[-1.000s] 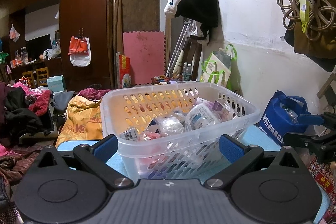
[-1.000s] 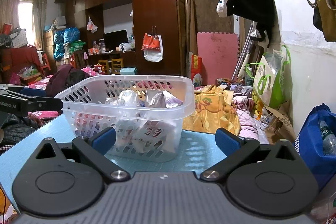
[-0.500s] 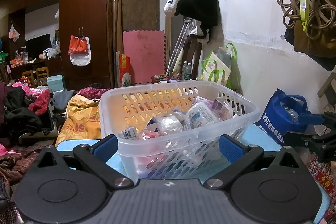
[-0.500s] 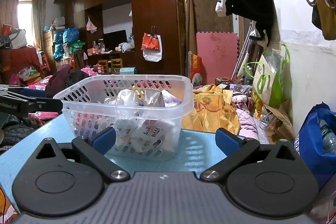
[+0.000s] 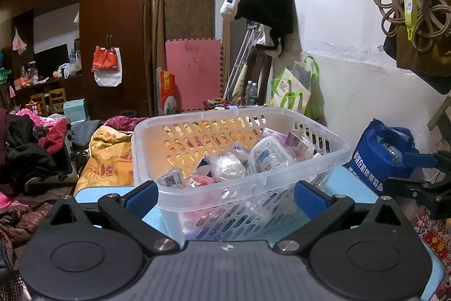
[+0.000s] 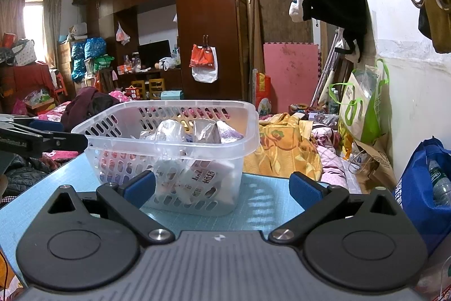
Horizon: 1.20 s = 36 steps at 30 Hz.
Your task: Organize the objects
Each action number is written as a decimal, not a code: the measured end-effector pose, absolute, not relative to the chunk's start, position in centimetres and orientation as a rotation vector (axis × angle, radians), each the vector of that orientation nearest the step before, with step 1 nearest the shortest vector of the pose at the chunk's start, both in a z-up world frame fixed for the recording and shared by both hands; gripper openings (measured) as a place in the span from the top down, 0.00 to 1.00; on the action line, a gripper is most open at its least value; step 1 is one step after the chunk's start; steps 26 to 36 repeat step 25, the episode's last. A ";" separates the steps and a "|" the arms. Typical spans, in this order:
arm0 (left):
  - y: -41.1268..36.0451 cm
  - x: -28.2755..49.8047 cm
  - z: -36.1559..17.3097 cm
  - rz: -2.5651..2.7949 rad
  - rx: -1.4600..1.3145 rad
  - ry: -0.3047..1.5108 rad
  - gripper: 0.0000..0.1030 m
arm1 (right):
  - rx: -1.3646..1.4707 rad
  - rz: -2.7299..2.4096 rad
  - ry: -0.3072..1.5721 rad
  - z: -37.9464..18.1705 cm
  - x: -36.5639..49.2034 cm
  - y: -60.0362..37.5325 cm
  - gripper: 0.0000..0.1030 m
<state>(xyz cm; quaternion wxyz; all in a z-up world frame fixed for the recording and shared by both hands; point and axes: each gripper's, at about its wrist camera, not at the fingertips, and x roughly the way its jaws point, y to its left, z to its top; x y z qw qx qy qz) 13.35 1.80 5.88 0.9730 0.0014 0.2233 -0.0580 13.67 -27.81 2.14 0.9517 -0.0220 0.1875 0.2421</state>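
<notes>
A clear plastic basket [image 5: 284,169] stands on the light blue table [image 5: 349,182]. It holds several wrapped packets [image 5: 267,157] and small boxes. My left gripper [image 5: 225,198] is open and empty, its blue pads either side of the basket's near corner. The right wrist view shows the same basket [image 6: 248,136] ahead and left. My right gripper [image 6: 222,188] is open and empty, a little short of the basket. The left gripper shows at the left edge of the right wrist view [image 6: 42,138], and the right gripper at the right edge of the left wrist view [image 5: 422,177].
A blue bag [image 5: 377,154] with a bottle stands right of the table by the white wall. Clothes and a yellow quilt [image 6: 282,148] lie beyond the table's far edge. A dark wardrobe [image 6: 208,27] and a pink mat [image 5: 193,72] stand at the back.
Nearly nothing has changed. Both grippers stay open, and the basket sits a touch lower and closer in both views.
</notes>
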 end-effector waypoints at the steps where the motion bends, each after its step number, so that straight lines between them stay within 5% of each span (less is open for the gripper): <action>1: 1.8 13.3 5.8 -0.117 0.003 0.451 0.00 | -0.044 0.491 0.381 2.1 13.7 -27.8 0.00; 36: 0.9 14.8 6.3 -0.084 0.005 0.437 0.00 | -0.045 0.492 0.379 2.1 13.5 -27.8 0.00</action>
